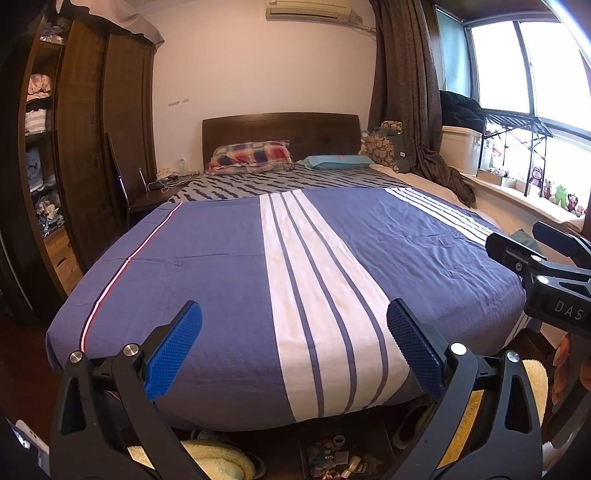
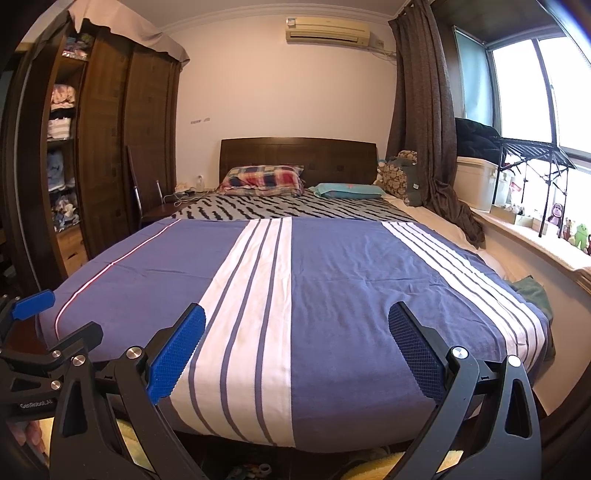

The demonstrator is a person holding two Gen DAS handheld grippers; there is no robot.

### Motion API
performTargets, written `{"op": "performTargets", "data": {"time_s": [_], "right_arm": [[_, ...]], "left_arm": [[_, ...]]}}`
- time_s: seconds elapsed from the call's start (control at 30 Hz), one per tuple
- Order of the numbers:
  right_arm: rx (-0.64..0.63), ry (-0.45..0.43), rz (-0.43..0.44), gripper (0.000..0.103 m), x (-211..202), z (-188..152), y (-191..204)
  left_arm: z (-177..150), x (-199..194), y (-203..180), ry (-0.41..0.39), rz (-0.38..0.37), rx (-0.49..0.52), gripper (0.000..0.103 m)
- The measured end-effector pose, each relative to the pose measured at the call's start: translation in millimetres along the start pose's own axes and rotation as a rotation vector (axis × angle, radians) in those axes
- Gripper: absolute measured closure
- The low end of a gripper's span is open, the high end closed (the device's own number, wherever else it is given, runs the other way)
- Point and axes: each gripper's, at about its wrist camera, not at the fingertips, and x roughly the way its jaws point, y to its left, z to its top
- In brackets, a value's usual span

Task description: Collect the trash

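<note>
A bedroom, seen from the foot of a bed [image 1: 207,266] that fills both views. No plain piece of trash lies on the cover; the nearest to it is a clutter of small bits [image 1: 332,458] on the dark floor just under the foot of the bed, between two yellow fleecy slippers [image 1: 214,459]. They are too small to tell what they are. In the right wrist view only the edge of that clutter shows at the bottom.

The left gripper [image 1: 294,306] hangs above the foot of the bed, its blue pads spread wide with nothing between them. The right gripper [image 2: 297,308] is beside it, likewise spread and empty.

The cover is blue with white stripes. A green cloth [image 2: 532,291] lies at its right edge near the foot. Further up is a zigzag sheet [image 2: 288,206], then a plaid pillow [image 2: 262,179] and a teal pillow [image 2: 349,192] against the dark headboard [image 2: 295,155]. A wooden wardrobe [image 2: 107,147] stands to the left, with folded clothes on its open shelves. A brown curtain [image 2: 424,118] and a window sill with small toys [image 2: 580,232] are to the right. An air conditioner [image 2: 327,33] hangs on the far wall.
</note>
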Motion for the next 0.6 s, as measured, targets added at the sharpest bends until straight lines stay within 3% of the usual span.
{"op": "performTargets", "data": {"time_s": [0.6], "right_arm": [[-0.007,0.005,0.012,0.004,2.5,-1.6,5.5]], "left_arm": [[-0.2,-0.3,0.8,-0.004,0.004,-0.003,0.008]]}}
